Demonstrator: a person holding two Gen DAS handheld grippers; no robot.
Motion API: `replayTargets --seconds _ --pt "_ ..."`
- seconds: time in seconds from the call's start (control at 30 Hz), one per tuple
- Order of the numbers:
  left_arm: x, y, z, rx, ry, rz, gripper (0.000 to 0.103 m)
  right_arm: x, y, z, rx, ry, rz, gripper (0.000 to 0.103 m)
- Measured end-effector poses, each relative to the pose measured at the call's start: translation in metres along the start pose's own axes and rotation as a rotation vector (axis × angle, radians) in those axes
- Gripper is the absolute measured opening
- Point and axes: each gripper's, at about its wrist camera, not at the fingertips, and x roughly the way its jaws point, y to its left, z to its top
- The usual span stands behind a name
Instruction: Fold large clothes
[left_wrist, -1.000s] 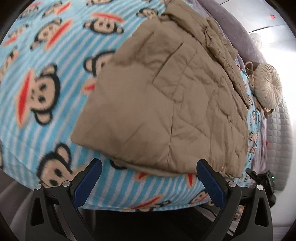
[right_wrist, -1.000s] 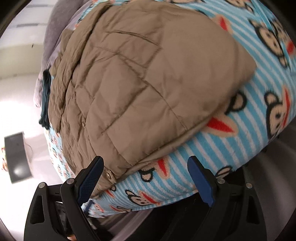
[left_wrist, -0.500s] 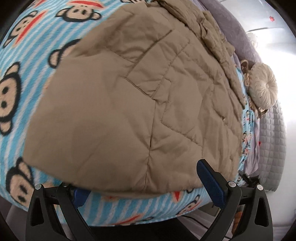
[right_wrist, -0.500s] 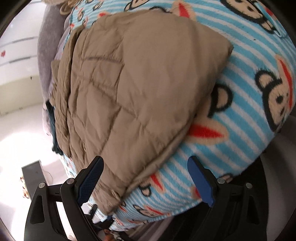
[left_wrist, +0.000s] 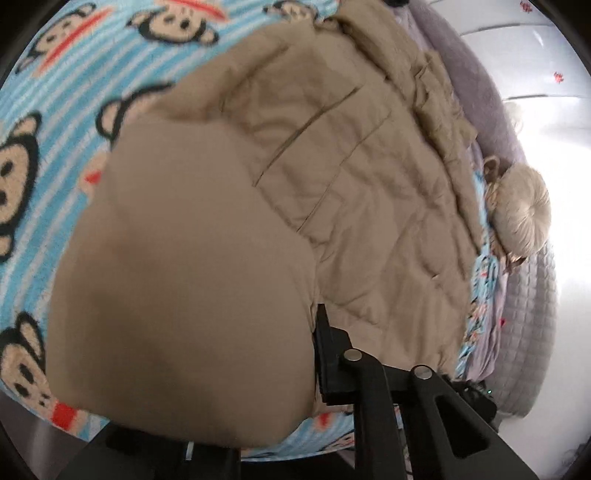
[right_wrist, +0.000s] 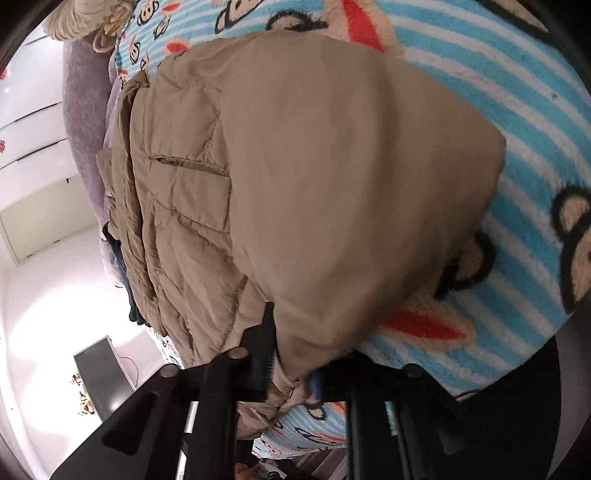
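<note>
A tan quilted jacket lies partly folded on a blue striped monkey-print blanket. It also shows in the right wrist view. My left gripper is shut on the jacket's near edge; bunched fabric hides its left finger, and the right finger presses against the cloth. My right gripper is shut on the jacket's near edge, with cloth pinched between the fingers. The lifted cloth bulges close to both cameras.
A round cream cushion and grey bedding lie at the far side of the bed. A dark garment sits beside the jacket. A dark box stands on the white floor. The blanket's edge drops off just ahead.
Both grippers moved forward onto the jacket's near edge and closed on it. The grasped cloth has lifted and now bulges in front of both cameras.
</note>
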Motion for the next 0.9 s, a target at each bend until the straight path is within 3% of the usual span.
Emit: replayTargets --seconds 0.23,0.67,0.73,0.9 --pt "-0.050 -0.056 0.027 0.104 -0.115 -0.066 0.018 -0.011 0.058 0.003 -0.206 0.023 -0.042 0.009" --pt "-0.109 -0.193 0.106 0.243 -0.401 -0.088 0.018 -0.045 0.232 0.051 -0.627 0.017 0.010 0.008" --pt "-0.110 -0.208 0.119 0.265 -0.422 -0.067 0.018 -0.044 0.256 0.060 -0.683 0.019 0.012 0.008" --pt "-0.094 -0.232 0.162 0.292 -0.388 0.007 0.018 -0.026 0.310 0.081 -0.742 0.022 -0.007 0.008"
